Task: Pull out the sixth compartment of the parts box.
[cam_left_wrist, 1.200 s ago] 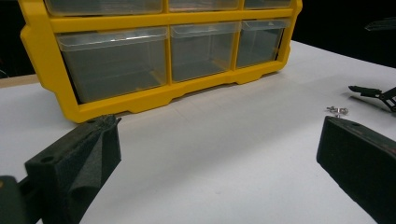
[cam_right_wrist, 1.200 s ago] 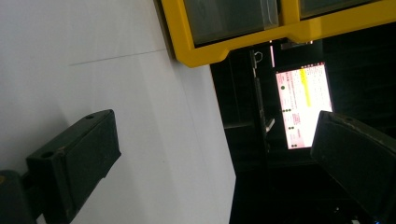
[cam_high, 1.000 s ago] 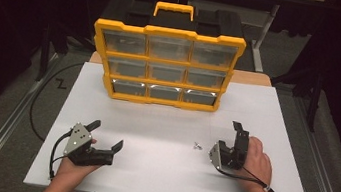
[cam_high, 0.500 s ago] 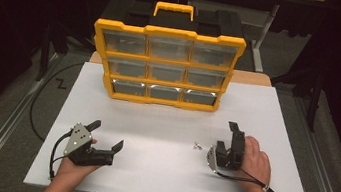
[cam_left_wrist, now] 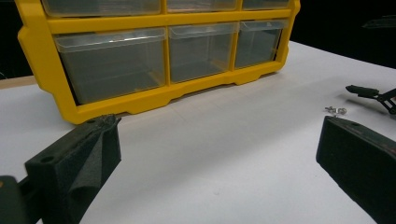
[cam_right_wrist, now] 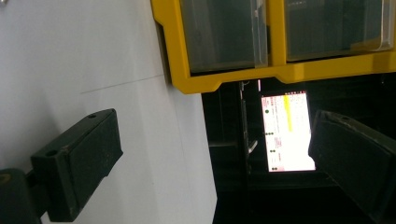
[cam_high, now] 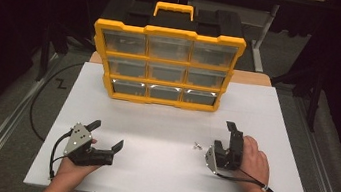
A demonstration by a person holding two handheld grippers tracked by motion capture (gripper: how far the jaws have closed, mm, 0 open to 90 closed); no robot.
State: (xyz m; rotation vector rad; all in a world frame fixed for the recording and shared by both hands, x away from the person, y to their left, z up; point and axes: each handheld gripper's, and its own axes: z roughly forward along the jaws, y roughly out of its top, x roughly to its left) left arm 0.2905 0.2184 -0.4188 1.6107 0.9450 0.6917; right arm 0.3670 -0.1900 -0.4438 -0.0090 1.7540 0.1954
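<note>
Both grippers, left gripper [cam_high: 106, 136] and right gripper [cam_high: 227, 136], stand apart; lower your right one squarely over the screws [cam_high: 197, 145] near the worktop's [cam_high: 157, 175] right edge.

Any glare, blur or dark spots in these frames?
High view: bright strip of glare on the organizer's bottom drawers, surroundings nearly black. Left gripper view: tongs soft up close, screws tiny and vague. Right gripper view: turned sideways, a lit screen blown out against dark.

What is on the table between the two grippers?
In the high view, small silvery metal screws lie on the white tabletop between the left gripper and the right gripper, close beside the right one. The rest of the stretch is bare.
</note>
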